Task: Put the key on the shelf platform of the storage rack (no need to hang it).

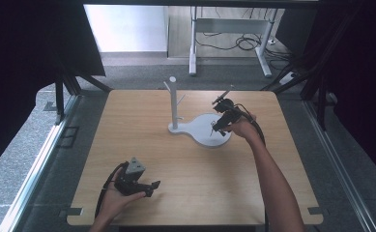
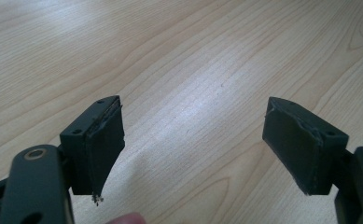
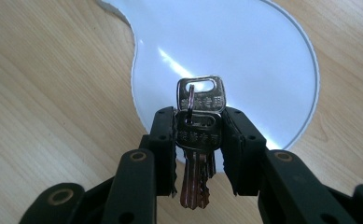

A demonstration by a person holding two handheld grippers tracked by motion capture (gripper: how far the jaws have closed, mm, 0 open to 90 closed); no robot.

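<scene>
A small bunch of silver keys [image 3: 198,135] on a ring is pinched between the black pads of my right gripper [image 3: 198,149], which is shut on them. That gripper [image 1: 220,126] hovers over the rounded white base [image 1: 207,126] of a white stand, whose upright post [image 1: 174,101] with short pegs rises at the base's left end. The white base [image 3: 244,56] lies right under the keys in the right gripper view. Near the table's front left, my left gripper [image 1: 152,186] rests in a hand, open, with only bare wood between its pads [image 2: 104,140].
The light wooden table [image 1: 190,193] has open room across its middle and front. Dark curtains hang at both sides, and a desk frame with cables stands on the floor beyond the far edge. A black cable [image 1: 259,133] trails along the right forearm.
</scene>
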